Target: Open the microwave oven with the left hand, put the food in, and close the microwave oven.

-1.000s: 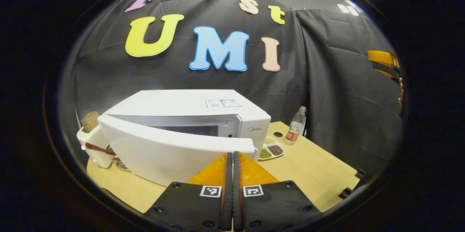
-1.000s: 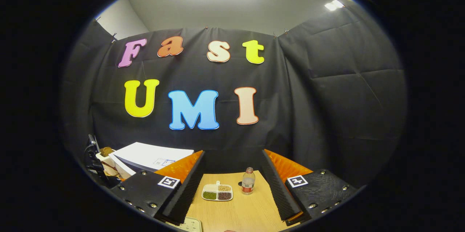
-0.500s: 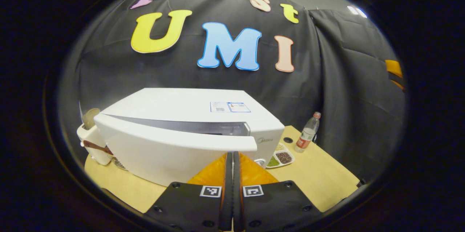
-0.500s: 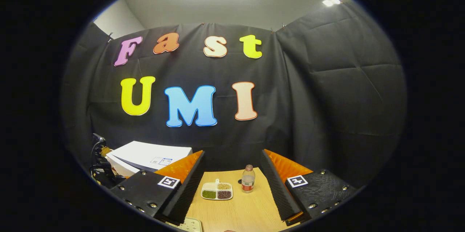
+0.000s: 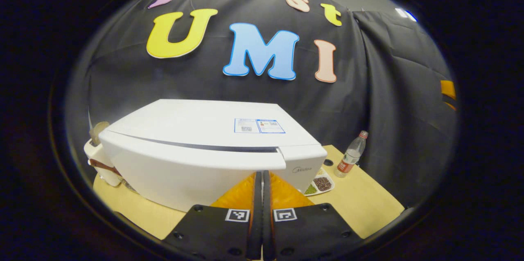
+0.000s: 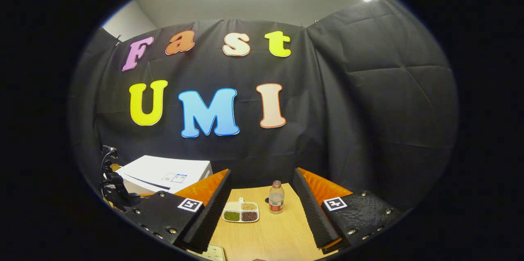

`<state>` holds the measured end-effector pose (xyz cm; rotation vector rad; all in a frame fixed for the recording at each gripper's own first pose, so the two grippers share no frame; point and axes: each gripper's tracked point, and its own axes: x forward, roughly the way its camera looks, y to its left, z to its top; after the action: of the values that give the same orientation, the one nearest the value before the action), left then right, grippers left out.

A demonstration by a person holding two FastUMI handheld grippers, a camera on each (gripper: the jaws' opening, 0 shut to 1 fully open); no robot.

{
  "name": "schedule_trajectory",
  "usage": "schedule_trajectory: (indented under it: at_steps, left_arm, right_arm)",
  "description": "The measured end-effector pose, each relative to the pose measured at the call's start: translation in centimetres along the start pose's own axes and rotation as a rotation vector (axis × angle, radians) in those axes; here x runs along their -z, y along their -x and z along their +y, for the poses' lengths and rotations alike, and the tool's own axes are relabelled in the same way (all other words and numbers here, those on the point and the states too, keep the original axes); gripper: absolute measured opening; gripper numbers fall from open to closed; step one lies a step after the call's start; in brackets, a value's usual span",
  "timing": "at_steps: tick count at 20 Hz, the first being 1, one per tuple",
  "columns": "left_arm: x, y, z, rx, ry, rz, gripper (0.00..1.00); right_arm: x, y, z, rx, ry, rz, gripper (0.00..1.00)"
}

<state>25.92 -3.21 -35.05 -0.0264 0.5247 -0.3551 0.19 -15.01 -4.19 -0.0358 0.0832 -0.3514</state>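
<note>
jaws pressed together; wooden table [image 5: 360,199], microwave [image 5: 196,146].

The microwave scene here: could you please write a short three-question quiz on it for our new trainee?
1. True or false: the microwave door is nearly shut.
2. Which tool has its fingers spread apart: A) left tool B) right tool?
3. Fill in: on the table, the bottle stands beside a divided ____ of beans.

Key: 1 true. 2 B. 3 tray.
</note>
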Motion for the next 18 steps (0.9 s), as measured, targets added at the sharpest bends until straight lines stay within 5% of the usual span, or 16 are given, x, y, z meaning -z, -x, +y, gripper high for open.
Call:
schedule_trajectory:
  at_steps: [12, 17, 18]
  left_arm:
    - [-0.7, -1.2, 0.7, -0.027, -0.015, -0.02, 0.07]
    - [-6.7, 3.7, 1.0, -0.034, -0.059, -0.157, 0.09]
    - [-8.4, 5.7, 0.4, -0.019, -0.056, -0.191, 0.17]
  right_arm:
    - [0.2, -1.5, 0.5, -0.016, 0.018, 0.007, 0.92]
    - [-1.2, -0.8, 2.7, -0.052, 0.022, -0.022, 0.92]
    - [-1.5, -0.5, 3.2, -0.057, 0.022, -0.029, 0.92]
